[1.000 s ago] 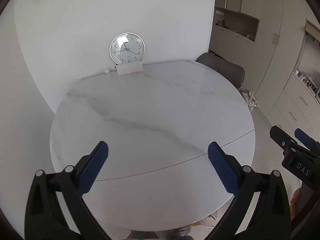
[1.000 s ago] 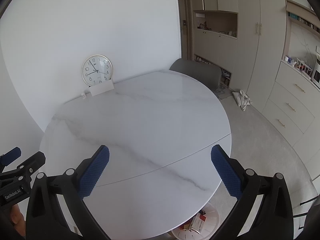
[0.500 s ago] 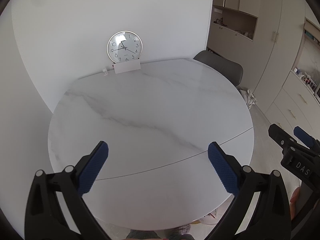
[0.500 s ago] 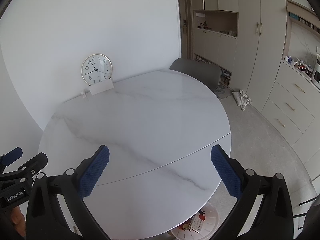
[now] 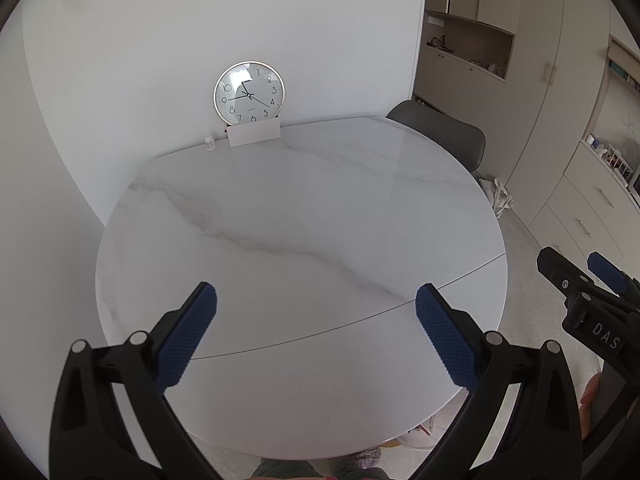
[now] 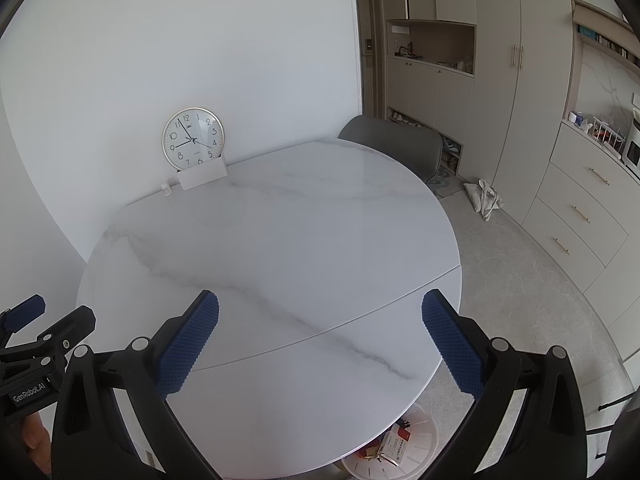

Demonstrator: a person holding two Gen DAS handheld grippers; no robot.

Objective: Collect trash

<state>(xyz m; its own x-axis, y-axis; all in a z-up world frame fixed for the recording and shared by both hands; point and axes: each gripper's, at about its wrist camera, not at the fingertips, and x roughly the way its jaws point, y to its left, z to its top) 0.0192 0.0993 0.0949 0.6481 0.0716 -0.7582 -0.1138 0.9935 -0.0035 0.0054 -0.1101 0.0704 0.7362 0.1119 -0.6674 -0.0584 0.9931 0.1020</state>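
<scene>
Left wrist: your left gripper is spread wide over 1 marble table; 1 clock.

Right wrist: your right gripper is spread, holding nothing; 1 white bin under the table edge holds trash.

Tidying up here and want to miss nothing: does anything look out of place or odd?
A wall clock stands on the table leaning against the wall instead of hanging, with a white card propped before it. A crumpled bag lies on the floor.
</scene>
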